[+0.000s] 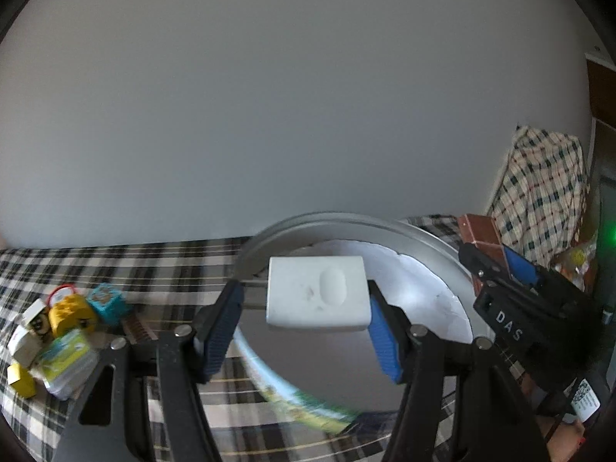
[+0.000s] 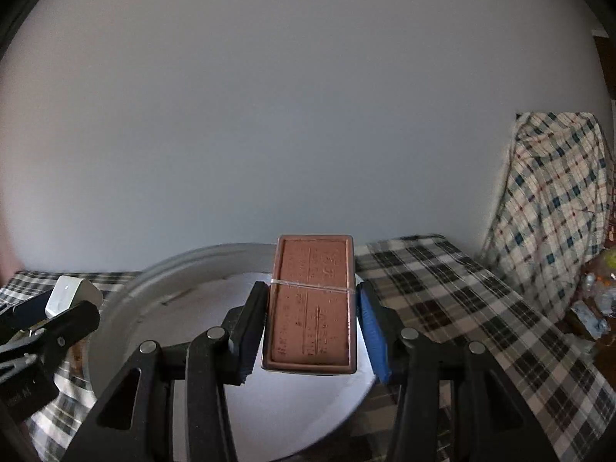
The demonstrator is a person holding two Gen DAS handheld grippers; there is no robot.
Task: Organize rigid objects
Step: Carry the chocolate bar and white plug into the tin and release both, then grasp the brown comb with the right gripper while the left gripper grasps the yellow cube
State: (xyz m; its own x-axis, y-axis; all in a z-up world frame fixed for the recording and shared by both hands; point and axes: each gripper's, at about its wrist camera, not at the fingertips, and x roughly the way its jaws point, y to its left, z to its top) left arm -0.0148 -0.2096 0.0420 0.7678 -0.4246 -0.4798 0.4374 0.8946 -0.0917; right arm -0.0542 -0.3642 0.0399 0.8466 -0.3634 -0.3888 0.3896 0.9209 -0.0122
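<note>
My left gripper [image 1: 304, 288] is shut on a white rectangular block [image 1: 317, 292] with an oval dent on top. It hangs over a round metal tray [image 1: 346, 221] lined in white. My right gripper [image 2: 312, 287] is shut on a flat brown box [image 2: 313, 308] bound with a thin rubber band, above the same tray [image 2: 154, 269]. In the left wrist view the right gripper [image 1: 496, 265] comes in from the right with the brown box [image 1: 481, 231]. At the left edge of the right wrist view, the left gripper [image 2: 57, 308] carries the white block [image 2: 73, 292].
A pile of small toys lies at the left: a yellow block [image 1: 69, 312], a teal cube [image 1: 107, 302] and a small tin [image 1: 65, 362]. A black-and-white checked cloth [image 2: 442, 288] covers the table. A checked fabric [image 2: 558, 200] hangs at the right, with a plain wall behind.
</note>
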